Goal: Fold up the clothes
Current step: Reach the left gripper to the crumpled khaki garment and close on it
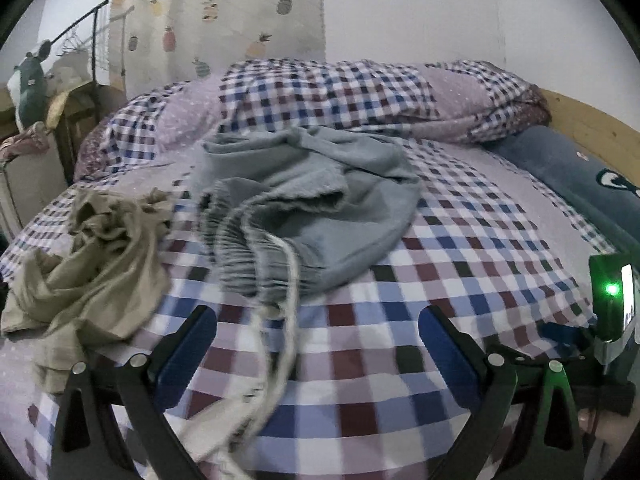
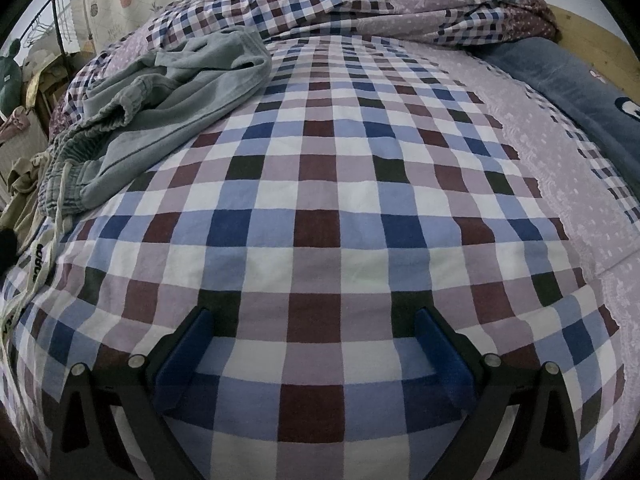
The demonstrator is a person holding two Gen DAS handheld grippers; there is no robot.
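grey trousers (image 1: 320, 184): soft matt cloth | headboard (image 1: 592, 124): bare wood

Checked bedsheet (image 2: 320, 216), bunched duvet (image 1: 328, 92), pineapple curtain (image 1: 216, 16), blue pillow (image 1: 568, 172), wood headboard (image 1: 592, 124)

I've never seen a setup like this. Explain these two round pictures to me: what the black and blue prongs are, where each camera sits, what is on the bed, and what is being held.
There is no robot here: a person carries a two-finger gripper in each hand, each with a fisheye camera looking along its fingers. One picture is from the left gripper, the other from the right gripper. The blue-padded prongs are their fingers, spread open and holding nothing. Both are over a bed with a checked sheet. On it lie crumpled grey trousers with a drawstring and a bunched beige garment. A rolled checked quilt lies behind.
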